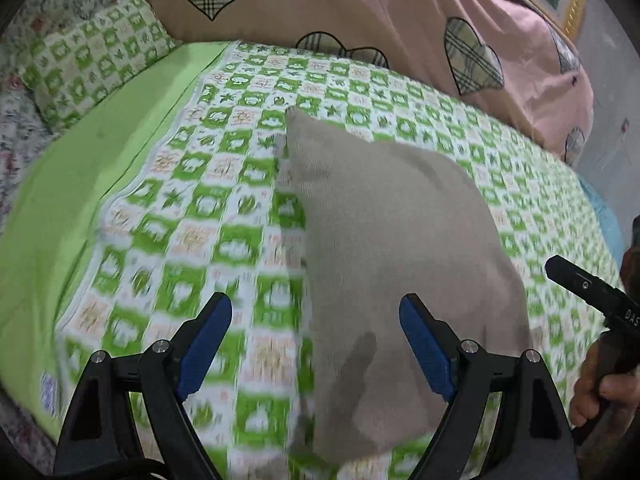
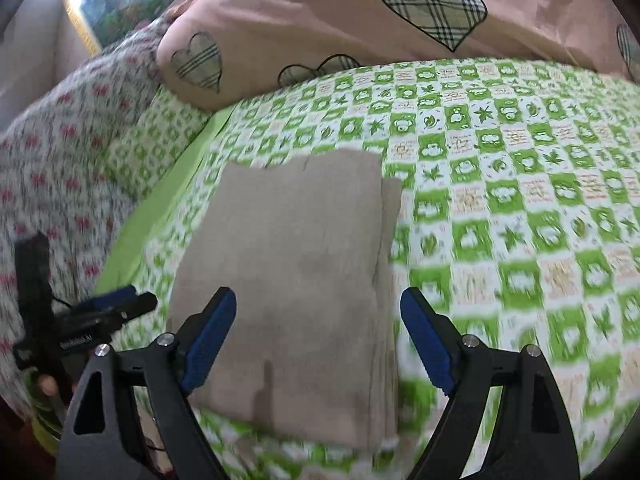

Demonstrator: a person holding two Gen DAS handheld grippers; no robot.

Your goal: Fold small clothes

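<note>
A folded beige cloth lies flat on the green-and-white checked bedsheet. In the left wrist view my left gripper hovers open over the cloth's near left edge, nothing between its blue pads. In the right wrist view the same beige cloth shows as a neat rectangle with a layered right edge. My right gripper stands open above its near part, holding nothing. The right gripper's black body and a hand show at the left wrist view's right edge. The left gripper appears at the left of the right wrist view.
A pink duvet with plaid hearts is piled along the far side of the bed. A checked pillow and a floral blanket lie to the left. A plain green strip of sheet runs beside the checked area.
</note>
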